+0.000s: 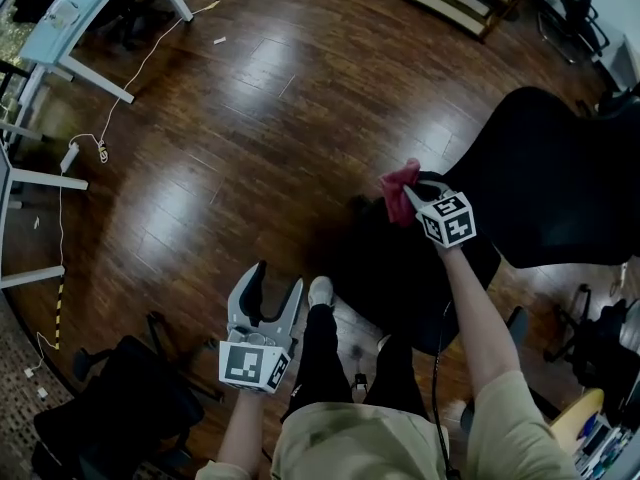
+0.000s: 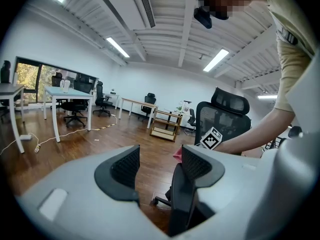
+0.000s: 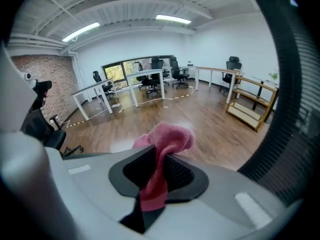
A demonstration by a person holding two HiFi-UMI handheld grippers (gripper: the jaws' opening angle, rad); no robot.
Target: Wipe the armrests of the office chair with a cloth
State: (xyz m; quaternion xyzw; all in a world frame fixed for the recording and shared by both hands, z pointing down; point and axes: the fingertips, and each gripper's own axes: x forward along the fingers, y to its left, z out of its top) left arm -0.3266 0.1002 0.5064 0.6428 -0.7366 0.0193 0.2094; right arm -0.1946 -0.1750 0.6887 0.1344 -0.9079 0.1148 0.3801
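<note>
R gripper has the cloth at the office chair; L gripper hangs back, released.

Head view: the R claw is clenched on the pink cloth, which is bunched at the chair's near side, beside the backrest and over the seat. The armrest is hard to pick out against the dark seat. The L claw is well apart from the chair, so the R is clearly nearer.
L gripper view: L gripper has its jaws spread with nothing gripped. The chair is ahead and to the R, with a bit of cloth just in front of it.
R gripper view: R gripper pinches the cloth, whose long axis runs along the jaws, with the free end puffed out past the tips. The chair's mesh back is close on the R, so I judge the wipe goes that way.
</note>
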